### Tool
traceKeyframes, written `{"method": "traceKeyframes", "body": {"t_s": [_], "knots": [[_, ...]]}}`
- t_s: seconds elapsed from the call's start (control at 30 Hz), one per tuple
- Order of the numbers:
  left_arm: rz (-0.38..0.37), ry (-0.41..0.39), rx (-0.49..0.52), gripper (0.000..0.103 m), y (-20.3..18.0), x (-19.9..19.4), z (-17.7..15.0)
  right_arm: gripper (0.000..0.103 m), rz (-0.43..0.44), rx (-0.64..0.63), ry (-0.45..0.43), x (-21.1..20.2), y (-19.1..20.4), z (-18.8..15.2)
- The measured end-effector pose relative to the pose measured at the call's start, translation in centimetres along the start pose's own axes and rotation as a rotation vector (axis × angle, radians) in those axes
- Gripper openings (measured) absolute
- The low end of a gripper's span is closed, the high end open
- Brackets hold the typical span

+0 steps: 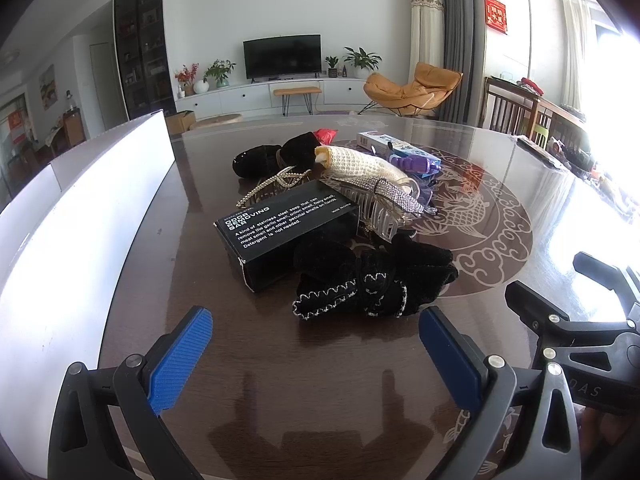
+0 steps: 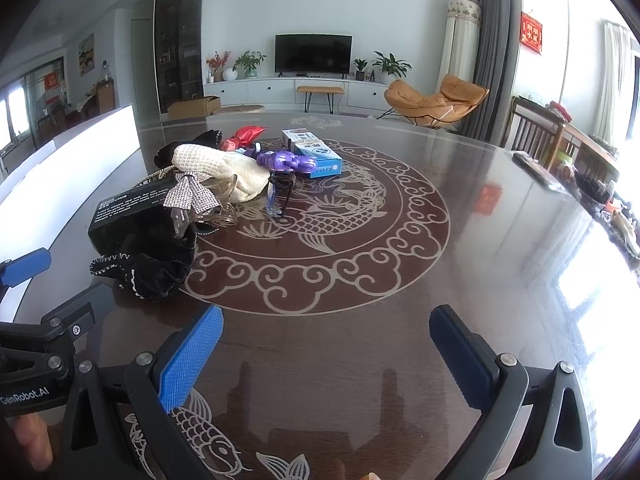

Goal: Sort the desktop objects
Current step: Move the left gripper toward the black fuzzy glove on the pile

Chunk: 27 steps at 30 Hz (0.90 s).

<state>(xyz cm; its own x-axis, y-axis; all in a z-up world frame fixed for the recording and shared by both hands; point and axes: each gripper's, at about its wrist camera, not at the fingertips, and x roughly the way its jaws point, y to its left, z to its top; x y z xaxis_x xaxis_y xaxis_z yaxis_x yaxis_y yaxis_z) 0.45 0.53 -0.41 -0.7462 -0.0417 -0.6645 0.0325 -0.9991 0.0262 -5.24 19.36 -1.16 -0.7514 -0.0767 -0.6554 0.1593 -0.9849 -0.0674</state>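
White box (image 1: pixel 80 216) stands along the left edge of the desk (image 1: pixel 320 360), probably the sort bin. Left hand-held gripper (image 1: pixel 316 354) is released, jaws wide, empty, hovering over bare desk just short of the pile. Right hand-held gripper (image 2: pixel 328 358) the same: released, empty, over the koi inlay, pile ahead and to its left.

Pile, left to right in the left view: black soap box (image 1: pixel 288 226), black velvet bow clip (image 1: pixel 368 280) nearest the left jaws, rhinestone claw clip (image 1: pixel 384 200) leaning over the box, cream knit pouch (image 1: pixel 360 160) behind, purple toy (image 2: pixel 284 160), blue-white carton (image 2: pixel 316 154) furthest right. Second black velvet piece (image 1: pixel 272 154) and red foil item (image 2: pixel 248 134) at the back.

Step in hand, my read: first pick. Go for the velvet bow: closest, on top, nothing resting on it. Close across the trimmed centre band, not a loose lobe, it'll slump. Lift straight up; the claw clip's teeth sit close by and could snag.

Readable text: soap box says "ODOR REMOVING BAR", "A kind of stainless steel soap that can remove the garlic smell...", "MADE IN CHINA". Gripper body reads "GenRobot.AI". Carton print too small to read.
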Motion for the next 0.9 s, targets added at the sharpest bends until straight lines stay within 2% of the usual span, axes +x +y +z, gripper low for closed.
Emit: {"method": "traceKeyframes", "body": {"t_s": [0.53,0.77,0.9], "knots": [[0.007,0.053,-0.026,0.103,0.5,0.9,0.0,0.103,0.001,-0.012,0.041,0.7,0.2,0.0],[0.006,0.120,-0.038,0.103,0.5,2.1,0.1,0.103,0.002,-0.005,0.052,0.9,-0.1,0.0],[0.025,0.195,-0.030,0.103,0.2,3.3,-0.1,0.103,-0.007,-0.020,0.065,1.0,-0.3,-0.1]]}}
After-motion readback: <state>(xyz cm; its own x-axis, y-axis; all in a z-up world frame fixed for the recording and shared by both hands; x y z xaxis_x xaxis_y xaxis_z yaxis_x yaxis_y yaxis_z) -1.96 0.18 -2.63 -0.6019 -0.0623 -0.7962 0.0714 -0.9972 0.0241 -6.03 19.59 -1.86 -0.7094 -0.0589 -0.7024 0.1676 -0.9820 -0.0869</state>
